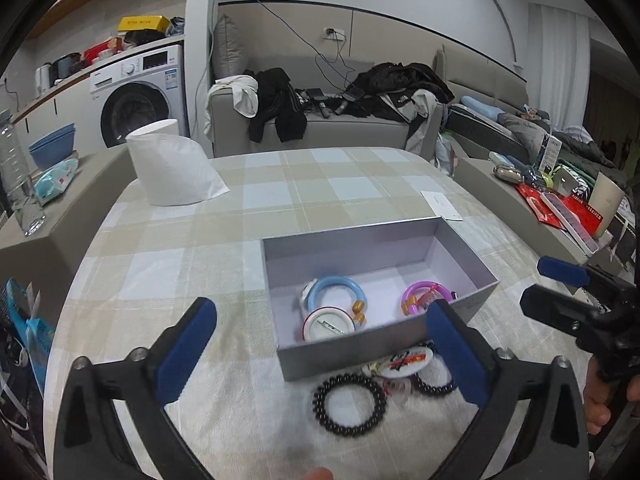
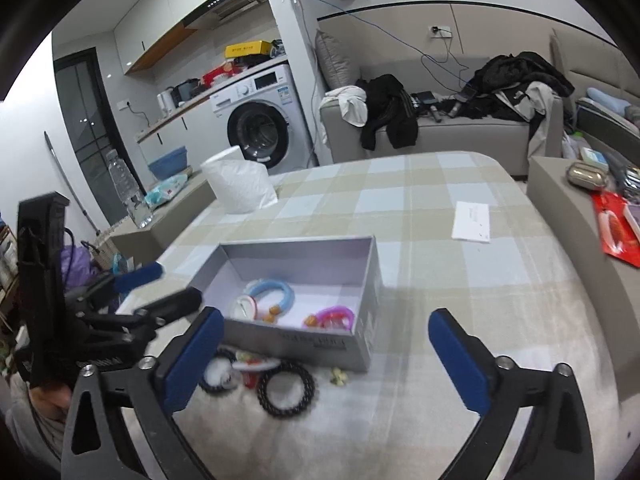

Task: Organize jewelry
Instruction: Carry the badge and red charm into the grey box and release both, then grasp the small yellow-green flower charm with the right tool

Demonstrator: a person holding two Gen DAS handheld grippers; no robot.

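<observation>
Checked cloth covers the counter (image 1: 280, 184), with a sofa and washing machine behind it. Toward the near side stands a grey box (image 1: 384, 280), open-topped, holding a blue bracelet (image 1: 338, 290), a pink bracelet (image 1: 426, 296) and a round white badge (image 1: 328, 322). Just outside its near wall lie two black spiral hair ties (image 1: 350, 404), another badge (image 1: 408, 360) and small trinkets. Both the left gripper (image 1: 324, 344) and right gripper (image 2: 324, 356) hover near that pile, fingers spread wide and holding nothing
</observation>
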